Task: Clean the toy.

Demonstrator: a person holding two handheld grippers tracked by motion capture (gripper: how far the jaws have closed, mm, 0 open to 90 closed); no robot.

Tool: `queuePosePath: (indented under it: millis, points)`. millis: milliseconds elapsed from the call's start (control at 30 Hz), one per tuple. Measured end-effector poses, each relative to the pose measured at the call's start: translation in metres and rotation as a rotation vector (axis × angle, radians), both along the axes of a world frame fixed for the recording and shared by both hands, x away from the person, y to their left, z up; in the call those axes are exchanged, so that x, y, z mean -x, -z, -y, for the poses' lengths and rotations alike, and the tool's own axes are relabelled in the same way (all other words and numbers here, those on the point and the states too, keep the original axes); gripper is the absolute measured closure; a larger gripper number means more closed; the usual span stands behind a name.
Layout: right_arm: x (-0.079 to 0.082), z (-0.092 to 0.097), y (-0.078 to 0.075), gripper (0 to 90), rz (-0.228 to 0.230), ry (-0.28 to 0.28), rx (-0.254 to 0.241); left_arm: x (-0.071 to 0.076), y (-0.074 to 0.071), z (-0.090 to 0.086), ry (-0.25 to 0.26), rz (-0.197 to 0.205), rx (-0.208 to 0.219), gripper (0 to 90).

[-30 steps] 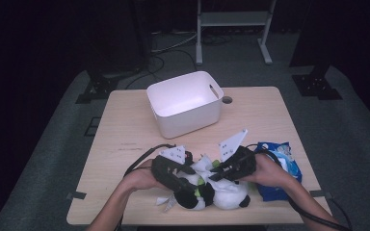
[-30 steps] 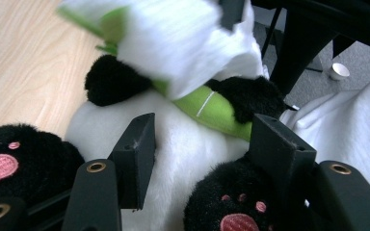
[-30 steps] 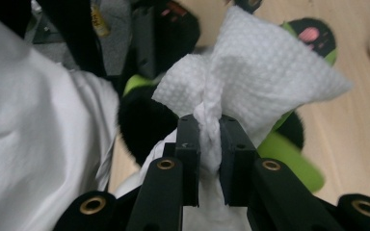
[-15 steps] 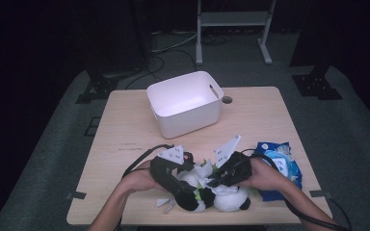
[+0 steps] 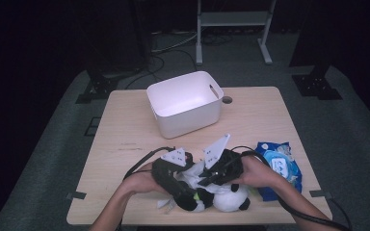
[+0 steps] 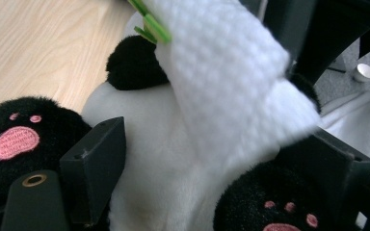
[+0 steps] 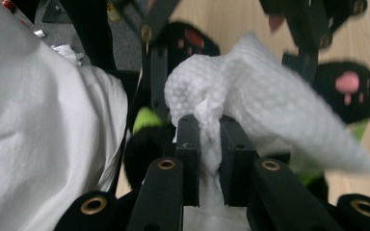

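Note:
A black-and-white panda plush (image 5: 229, 199) lies on its back near the table's front edge, its pink-stitched paws (image 6: 17, 142) showing. My left gripper (image 5: 188, 195) reaches over it from the left. Its jaws have just been opening, and in the left gripper view they (image 6: 212, 163) stand wide on either side of the white belly (image 6: 144, 144). My right gripper (image 7: 207, 139) is shut on a white wet wipe (image 7: 270, 101), held against the plush. The wipe (image 6: 221, 72) hangs down across the left gripper view. In the high view the right gripper (image 5: 200, 182) comes in from the right.
A white plastic bin (image 5: 185, 103) stands at the middle back of the wooden table (image 5: 125, 144). A blue wipes packet (image 5: 277, 168) lies right of my right hand. A round cable hole (image 5: 227, 100) sits beside the bin. White cloth (image 7: 38, 144) fills the left of the right gripper view.
My right gripper has shifted a little leftward over the plush with the wipe. The left hand has stayed put.

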State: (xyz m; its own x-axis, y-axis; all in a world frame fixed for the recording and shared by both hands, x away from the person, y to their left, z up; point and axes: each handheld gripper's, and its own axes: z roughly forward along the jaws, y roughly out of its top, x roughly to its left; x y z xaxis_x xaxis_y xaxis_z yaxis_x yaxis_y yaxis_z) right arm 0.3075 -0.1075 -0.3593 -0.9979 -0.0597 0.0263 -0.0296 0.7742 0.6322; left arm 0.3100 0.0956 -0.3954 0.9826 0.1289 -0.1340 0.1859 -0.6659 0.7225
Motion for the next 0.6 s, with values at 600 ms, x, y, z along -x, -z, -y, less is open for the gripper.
queuePosePath:
  millis: [600]
  points:
    - [0.006,-0.022,0.016,81.0,-0.029,-0.033,0.018,0.009,-0.009,-0.006,0.014,0.037,-0.007,11.5]
